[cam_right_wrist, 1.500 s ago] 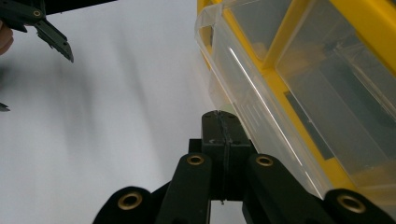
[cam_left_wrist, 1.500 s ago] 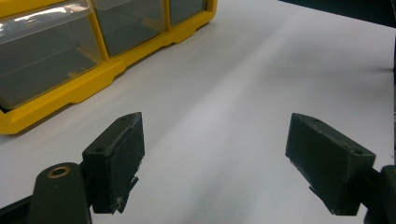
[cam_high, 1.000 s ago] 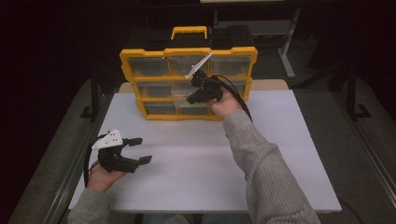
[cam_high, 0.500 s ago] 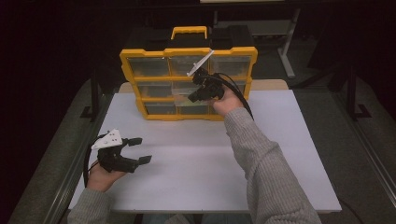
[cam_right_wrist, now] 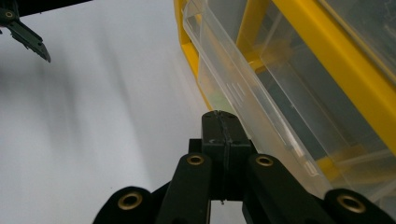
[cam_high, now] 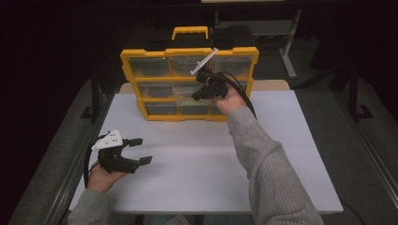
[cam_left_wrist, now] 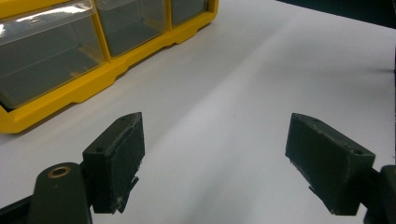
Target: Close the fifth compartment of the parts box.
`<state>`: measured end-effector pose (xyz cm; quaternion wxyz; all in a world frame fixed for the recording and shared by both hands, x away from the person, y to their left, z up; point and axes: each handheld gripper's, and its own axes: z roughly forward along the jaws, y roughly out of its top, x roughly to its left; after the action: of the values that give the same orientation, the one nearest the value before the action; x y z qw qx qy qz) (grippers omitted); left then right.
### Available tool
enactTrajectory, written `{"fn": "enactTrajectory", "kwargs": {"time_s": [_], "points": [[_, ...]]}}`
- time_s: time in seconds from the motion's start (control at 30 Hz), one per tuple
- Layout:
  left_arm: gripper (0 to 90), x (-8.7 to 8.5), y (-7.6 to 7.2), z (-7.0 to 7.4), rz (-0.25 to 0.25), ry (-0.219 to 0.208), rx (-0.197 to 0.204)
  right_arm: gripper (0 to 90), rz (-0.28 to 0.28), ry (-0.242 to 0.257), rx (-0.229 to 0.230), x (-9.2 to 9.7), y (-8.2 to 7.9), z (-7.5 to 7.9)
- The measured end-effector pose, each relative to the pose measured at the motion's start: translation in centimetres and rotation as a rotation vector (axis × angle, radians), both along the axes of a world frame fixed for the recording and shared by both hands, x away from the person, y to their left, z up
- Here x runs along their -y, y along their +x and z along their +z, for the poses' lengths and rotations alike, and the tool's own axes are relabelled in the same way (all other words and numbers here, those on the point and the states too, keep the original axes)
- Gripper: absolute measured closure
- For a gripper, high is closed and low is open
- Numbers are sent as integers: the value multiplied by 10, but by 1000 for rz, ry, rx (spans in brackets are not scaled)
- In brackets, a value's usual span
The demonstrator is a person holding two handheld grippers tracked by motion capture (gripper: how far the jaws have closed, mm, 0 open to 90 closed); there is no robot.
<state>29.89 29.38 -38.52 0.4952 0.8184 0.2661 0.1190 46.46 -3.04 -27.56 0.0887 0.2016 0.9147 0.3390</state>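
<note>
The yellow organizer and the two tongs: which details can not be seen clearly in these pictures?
- Drawer contents: in the high view the yellow organizer has dim, glary drawer fronts, so its contents are unreadable.
- Middle drawers: the right tongs and hand cover them.
- Right tongs view: the pulled-out clear drawer is cut off by the edge.
- Left tongs: open over the white table; the organizer is cropped at the top.

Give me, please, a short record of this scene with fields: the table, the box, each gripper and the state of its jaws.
table: white top, the box stands at its far edge
box: yellow organizer with clear drawers, upright, handle on top
drawer: one clear drawer in the middle row pulled partly out
left gripper: low over the table's near left part, jaws wide open, holds nothing
right gripper: at the front of the box beside the pulled-out drawer, jaws pressed together, nothing visible between them
</note>
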Motion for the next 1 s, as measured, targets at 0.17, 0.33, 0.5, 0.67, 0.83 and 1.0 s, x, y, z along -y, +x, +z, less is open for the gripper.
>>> {"fn": "enactTrajectory", "kwargs": {"time_s": [0.17,0.33,0.5,0.67,0.83,1.0], "points": [[196,-1,0,0,2,1,0,889,1,-12,0,-1,1,1],[197,-1,-1,1,-1,-3,7,888,0,-16,3,-1,1,1],[197,-2,-1,2,1,-4,6,889,-14,-3,10,4,1,5],[197,-1,-1,2,0,-5,5,889,-29,-10,9,6,1,8],[196,-1,-1,1,1,-7,5,889,-35,-10,10,5,1,10],[196,-1,-1,2,1,-4,4,888,-42,-3,18,5,5,9]]}}
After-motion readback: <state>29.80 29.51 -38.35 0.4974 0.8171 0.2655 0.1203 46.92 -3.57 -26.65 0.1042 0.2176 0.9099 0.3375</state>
